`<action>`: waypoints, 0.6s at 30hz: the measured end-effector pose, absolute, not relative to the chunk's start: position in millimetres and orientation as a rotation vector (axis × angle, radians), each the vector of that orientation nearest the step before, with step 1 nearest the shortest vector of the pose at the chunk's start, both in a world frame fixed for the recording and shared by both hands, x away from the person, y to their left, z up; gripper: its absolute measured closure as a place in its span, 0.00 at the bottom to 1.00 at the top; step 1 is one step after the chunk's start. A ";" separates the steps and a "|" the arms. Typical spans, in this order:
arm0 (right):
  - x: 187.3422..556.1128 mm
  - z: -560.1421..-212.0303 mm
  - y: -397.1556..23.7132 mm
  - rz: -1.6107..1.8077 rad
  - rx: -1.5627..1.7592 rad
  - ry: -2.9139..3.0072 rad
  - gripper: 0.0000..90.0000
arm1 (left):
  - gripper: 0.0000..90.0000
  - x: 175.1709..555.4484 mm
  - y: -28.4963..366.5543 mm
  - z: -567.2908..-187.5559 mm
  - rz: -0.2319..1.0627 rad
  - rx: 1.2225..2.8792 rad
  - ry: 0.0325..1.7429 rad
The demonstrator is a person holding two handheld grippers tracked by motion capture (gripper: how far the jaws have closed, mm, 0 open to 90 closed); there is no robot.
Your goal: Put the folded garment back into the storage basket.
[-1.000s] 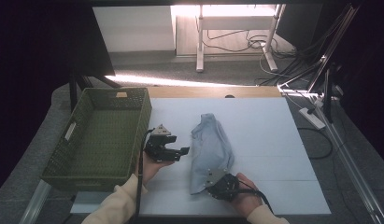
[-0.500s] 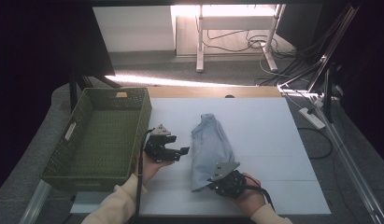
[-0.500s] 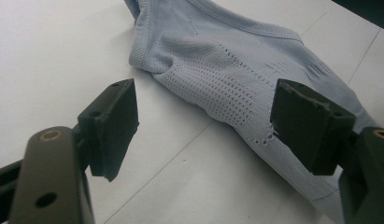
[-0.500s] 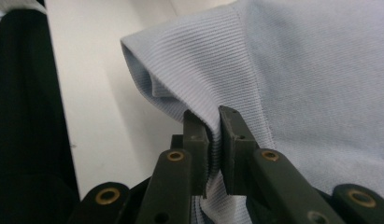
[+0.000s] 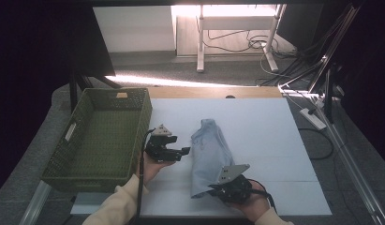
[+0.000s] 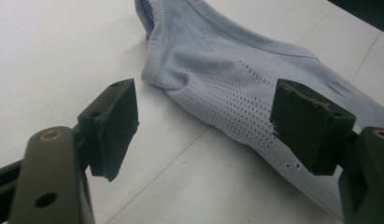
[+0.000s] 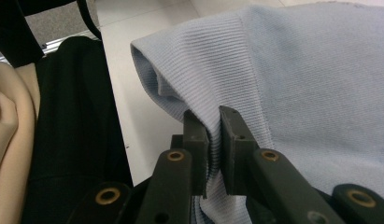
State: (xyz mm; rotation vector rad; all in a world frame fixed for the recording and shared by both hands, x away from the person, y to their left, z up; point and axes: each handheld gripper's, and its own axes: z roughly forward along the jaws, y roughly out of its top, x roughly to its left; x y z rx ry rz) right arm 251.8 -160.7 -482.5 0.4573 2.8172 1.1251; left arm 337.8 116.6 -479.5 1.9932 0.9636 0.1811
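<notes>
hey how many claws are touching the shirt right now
1. The right claw is pinched shut on the shirt's near hem. The left claw is open beside the shirt's left edge, not touching it.

In the right gripper view we see the ribbed hem of the garment (image 7: 283,70) disappear between the jaws, and the picture's edge cuts its far part. In the high view, the right hand-held gripper (image 5: 217,190) covers its near corner.
</notes>
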 end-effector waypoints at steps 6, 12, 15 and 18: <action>253.1 -484.4 -160.3 1.123 0.455 2.830 0.91 | 0.28 345.1 112.2 -478.3 0.186 1.975 0.980; 253.3 -486.0 -160.3 1.127 0.453 2.838 0.91 | 0.29 367.1 98.7 -481.0 0.196 1.942 1.022; 252.8 -486.8 -160.1 1.116 0.442 2.846 0.91 | 0.29 378.7 92.8 -485.3 0.184 1.934 1.036; 251.0 -486.6 -161.2 1.125 0.435 2.854 0.91 | 0.29 386.6 89.9 -487.4 0.169 1.921 1.041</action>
